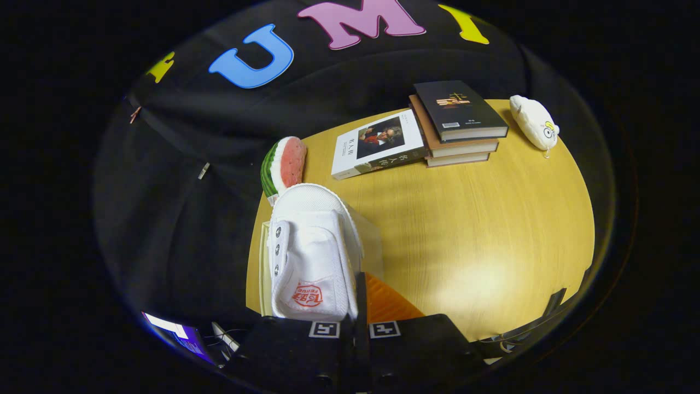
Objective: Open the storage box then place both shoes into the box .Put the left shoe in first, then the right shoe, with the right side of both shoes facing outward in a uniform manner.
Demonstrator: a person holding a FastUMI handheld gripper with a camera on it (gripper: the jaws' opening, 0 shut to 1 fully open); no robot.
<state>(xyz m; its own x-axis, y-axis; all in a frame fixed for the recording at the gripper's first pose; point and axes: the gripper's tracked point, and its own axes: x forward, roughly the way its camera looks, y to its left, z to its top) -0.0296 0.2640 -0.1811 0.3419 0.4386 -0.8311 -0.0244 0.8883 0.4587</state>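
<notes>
At twelve o'clock off our hand-held gripper [353,314], fingers pinched narrow on its heel collar, hangs the white canvas shoe [313,251], long axis running away over the clear plastic storage box [371,241].

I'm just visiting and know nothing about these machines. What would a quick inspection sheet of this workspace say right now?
Surface: round wooden table, bright glare near its front.
Job's things: white shoe held up at the fingers, toe pointing away; a clear box with an orange part just behind and beside it, its state hard to tell.
Clutter: watermelon slice toy beyond the shoe; white book; stack of books; white plush toy.
Gripper: fingers close together, pinching the shoe's rear edge.
Cables: thin cables below the table edge.
Surroundings: black cloth wall; lit screen down beside the gripper.
</notes>
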